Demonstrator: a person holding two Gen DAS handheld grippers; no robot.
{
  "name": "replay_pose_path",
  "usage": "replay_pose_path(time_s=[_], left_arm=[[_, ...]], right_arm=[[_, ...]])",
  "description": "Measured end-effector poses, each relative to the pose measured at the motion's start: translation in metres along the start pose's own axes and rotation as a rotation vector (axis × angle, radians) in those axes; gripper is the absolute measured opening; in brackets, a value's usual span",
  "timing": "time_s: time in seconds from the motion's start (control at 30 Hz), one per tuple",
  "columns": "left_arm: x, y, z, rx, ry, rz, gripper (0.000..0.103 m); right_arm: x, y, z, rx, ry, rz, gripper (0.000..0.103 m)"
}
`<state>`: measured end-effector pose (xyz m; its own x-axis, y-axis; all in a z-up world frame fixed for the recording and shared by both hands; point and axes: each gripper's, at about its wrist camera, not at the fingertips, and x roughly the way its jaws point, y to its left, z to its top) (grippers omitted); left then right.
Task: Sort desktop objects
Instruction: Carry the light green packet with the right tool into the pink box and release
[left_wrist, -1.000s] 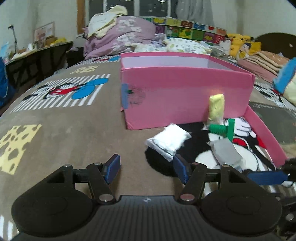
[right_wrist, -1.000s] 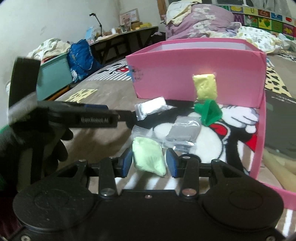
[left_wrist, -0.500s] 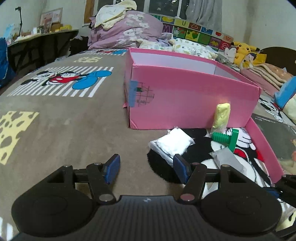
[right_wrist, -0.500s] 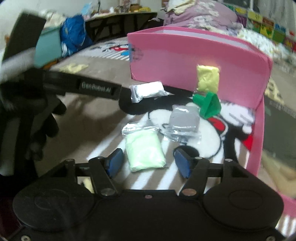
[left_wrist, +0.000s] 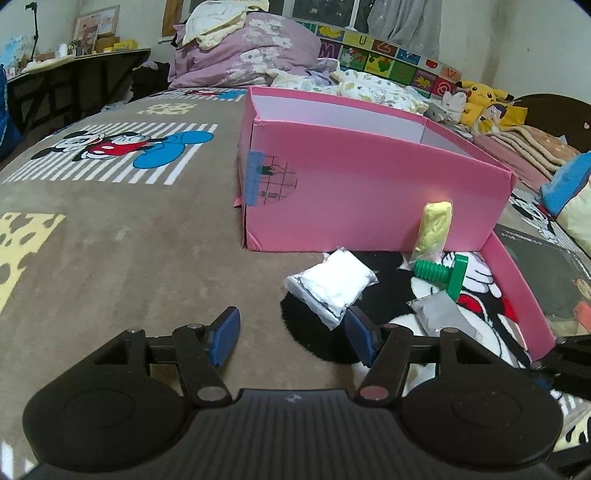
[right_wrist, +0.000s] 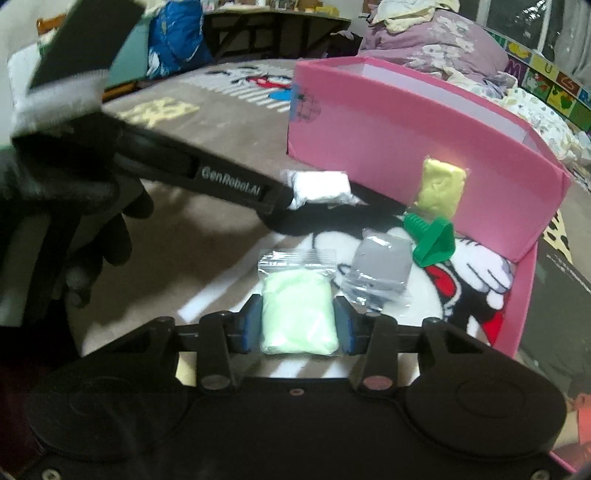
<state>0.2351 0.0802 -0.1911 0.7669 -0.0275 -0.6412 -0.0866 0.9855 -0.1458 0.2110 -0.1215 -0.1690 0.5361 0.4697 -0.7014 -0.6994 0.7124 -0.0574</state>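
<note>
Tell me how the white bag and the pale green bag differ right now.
The white bag holds white filling; the pale green bag holds mint-coloured filling. The white bag lies free on the blanket, just ahead of the left tongs, which stand open with nothing between them. The pale green bag sits pinched between the pads of the right tongs. The white bag lies nearer the pink box. Both are small clear plastic pouches with soft filling.

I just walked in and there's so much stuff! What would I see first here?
The big pink box stands open on the cartoon blanket. In front of it lie little bags of white, yellow and grey stuff and a green toy bolt. The right gripper squeezes a pale green bag.
</note>
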Motion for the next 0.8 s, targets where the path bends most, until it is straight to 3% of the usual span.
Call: replay_pose_path(time_s=[0.4, 0.8], left_arm=[[-0.004, -0.006, 0.003, 0.018, -0.015, -0.015, 0.062], [-0.003, -0.005, 0.003, 0.019, -0.011, -0.031, 0.062]], right_arm=[[-0.044, -0.036, 0.036, 0.106, -0.113, -0.013, 0.041], [-0.052, -0.058, 0.075, 0.122, -0.189, -0.052, 0.041]])
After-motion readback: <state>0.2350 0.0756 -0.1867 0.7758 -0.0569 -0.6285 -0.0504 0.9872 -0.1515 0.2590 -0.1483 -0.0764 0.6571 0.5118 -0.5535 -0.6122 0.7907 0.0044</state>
